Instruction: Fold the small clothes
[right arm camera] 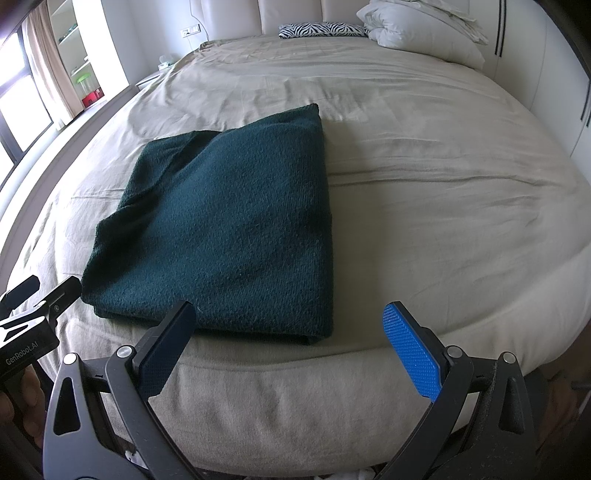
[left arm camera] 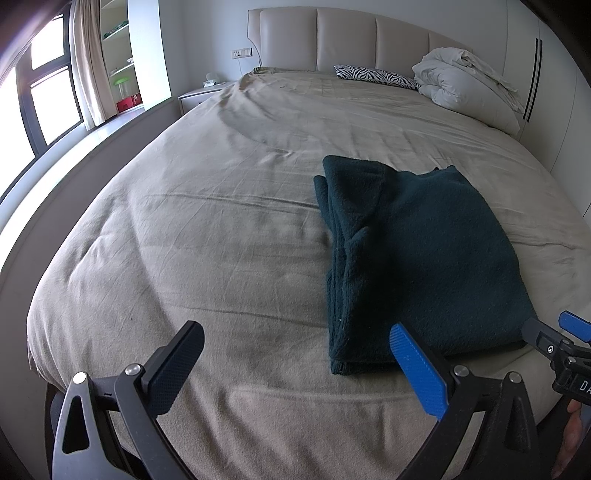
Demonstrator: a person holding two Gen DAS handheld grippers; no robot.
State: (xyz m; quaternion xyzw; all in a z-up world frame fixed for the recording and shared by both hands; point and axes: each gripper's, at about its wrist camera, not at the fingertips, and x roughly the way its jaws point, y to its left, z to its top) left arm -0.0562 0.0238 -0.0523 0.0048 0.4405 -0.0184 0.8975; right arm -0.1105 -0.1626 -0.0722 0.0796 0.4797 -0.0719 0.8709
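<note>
A dark green knit sweater (right arm camera: 221,221), fuzzy and folded into a thick rectangle, lies near the foot edge of the bed (left arm camera: 184,229), on a creased beige sheet. The left gripper (left arm camera: 295,369) and the right gripper (right arm camera: 288,347) both hover with fingers spread wide, holding nothing. Far off sit a rumpled white duvet (left arm camera: 461,81) and a zebra-print pillow (left arm camera: 373,75).

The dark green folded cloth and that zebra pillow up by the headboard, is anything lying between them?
Nothing: between the dark green folded cloth and the zebra pillow there is only wrinkled beige bedsheet. The right wrist view shows that stretch plainly.
</note>
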